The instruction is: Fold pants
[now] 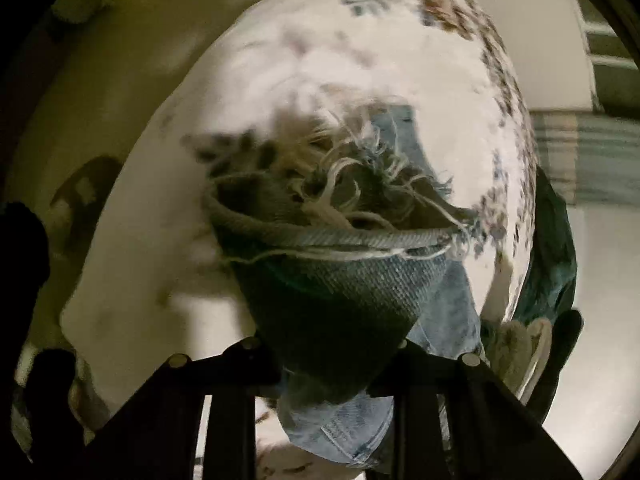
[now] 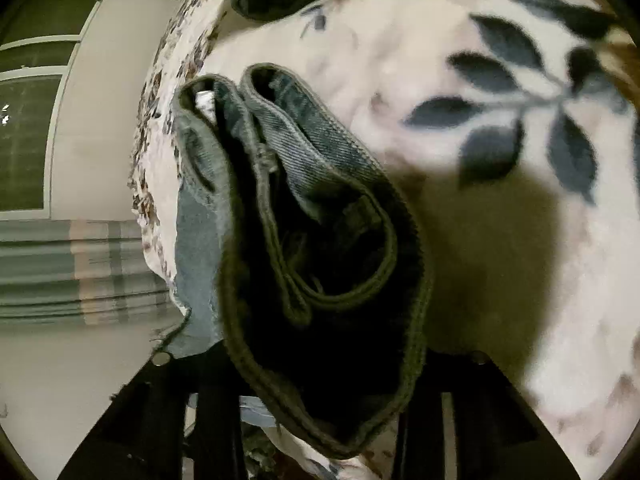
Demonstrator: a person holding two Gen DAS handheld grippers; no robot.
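Note:
The pants are light blue jeans. In the left wrist view my left gripper (image 1: 328, 364) is shut on a frayed leg hem of the jeans (image 1: 344, 280), lifted above a white floral bedspread (image 1: 280, 80). More denim hangs below the fingers. In the right wrist view my right gripper (image 2: 320, 372) is shut on the thick waistband end of the jeans (image 2: 312, 216), which folds over itself and hangs in shadow above the same bedspread (image 2: 460, 92). The fingertips of both grippers are hidden by cloth.
The bed edge runs along the right in the left wrist view, with a dark green cloth (image 1: 552, 256) and a striped rug (image 1: 592, 156) on the floor. In the right wrist view a striped rug (image 2: 80, 268) and a door (image 2: 28, 140) lie left.

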